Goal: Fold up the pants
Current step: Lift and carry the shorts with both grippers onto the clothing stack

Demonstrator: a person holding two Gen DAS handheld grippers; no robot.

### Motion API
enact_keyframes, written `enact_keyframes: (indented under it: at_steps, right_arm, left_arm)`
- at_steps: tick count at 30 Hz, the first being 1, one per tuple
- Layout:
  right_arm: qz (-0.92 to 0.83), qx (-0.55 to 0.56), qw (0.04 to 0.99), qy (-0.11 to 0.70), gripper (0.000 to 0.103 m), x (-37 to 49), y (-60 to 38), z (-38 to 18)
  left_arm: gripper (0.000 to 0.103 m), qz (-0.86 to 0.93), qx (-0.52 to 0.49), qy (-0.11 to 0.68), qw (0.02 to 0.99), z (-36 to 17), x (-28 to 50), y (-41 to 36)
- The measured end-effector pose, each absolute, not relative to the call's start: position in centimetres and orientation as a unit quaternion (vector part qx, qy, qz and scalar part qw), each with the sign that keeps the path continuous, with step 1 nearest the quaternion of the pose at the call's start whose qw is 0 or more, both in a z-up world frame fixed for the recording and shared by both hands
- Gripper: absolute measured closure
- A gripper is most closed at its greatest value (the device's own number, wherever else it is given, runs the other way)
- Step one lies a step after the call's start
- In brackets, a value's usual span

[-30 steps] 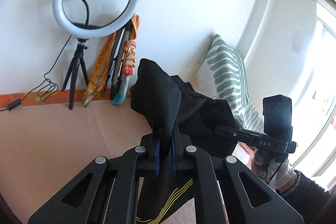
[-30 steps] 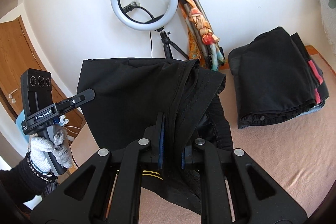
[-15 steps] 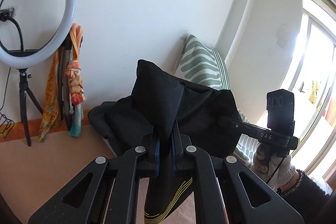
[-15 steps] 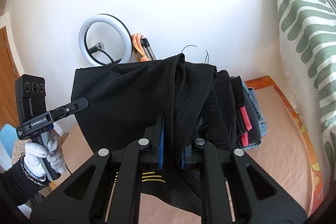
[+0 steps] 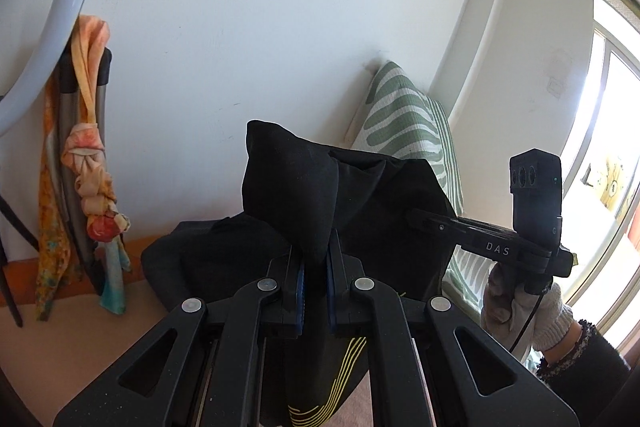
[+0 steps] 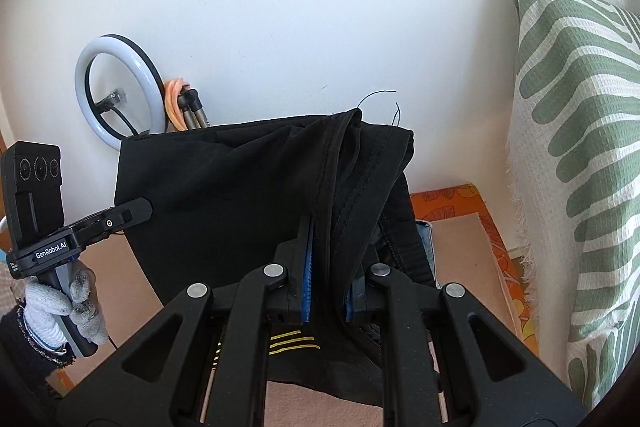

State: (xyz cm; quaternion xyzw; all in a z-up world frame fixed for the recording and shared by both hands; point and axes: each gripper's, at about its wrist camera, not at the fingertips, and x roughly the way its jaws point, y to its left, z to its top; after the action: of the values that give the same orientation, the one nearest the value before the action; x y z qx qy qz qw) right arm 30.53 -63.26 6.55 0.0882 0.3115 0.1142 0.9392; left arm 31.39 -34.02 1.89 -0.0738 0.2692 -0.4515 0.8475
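The black pants (image 5: 372,211) with thin yellow stripes hang folded in the air, held by both grippers. My left gripper (image 5: 314,287) is shut on one bunched corner of the pants. My right gripper (image 6: 328,267) is shut on the hemmed edge of the pants (image 6: 240,195). The right gripper also shows in the left wrist view (image 5: 416,215), at the pants' far side. The left gripper shows in the right wrist view (image 6: 144,209), at the pants' left edge. The pants' lower part is hidden behind the gripper bodies.
A pile of folded dark clothes (image 5: 208,259) lies on the pink bed surface (image 5: 80,339) against the wall. A green-striped pillow (image 6: 576,155) stands at the right. A ring light (image 6: 120,95) and a tripod with an orange scarf (image 5: 88,187) stand by the wall.
Both grippers have swung to the right with the pants held between them. The ring light has slid left in both views, and the striped pillow has come closer.
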Motion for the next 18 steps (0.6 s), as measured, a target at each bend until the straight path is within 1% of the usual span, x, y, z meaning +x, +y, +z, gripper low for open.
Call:
enact_keyframes:
  at_steps: [8,15,18]
  right_arm:
    - [0.117,0.091,0.928,0.341,0.091,35.4,-63.4,2.3]
    - [0.103,0.086,0.923,0.362,0.09,37.5,-63.5,0.5]
    - [0.084,0.082,0.922,0.368,0.087,38.0,-63.4,0.1]
  left_arm:
    - [0.096,-0.414,-0.071,0.295,0.858,-1.0,35.9,-34.6]
    - [0.096,-0.385,-0.047,0.313,0.867,-3.4,38.1,-35.8]
    - [0.094,-0.372,-0.035,0.314,0.873,-3.6,38.4,-36.3]
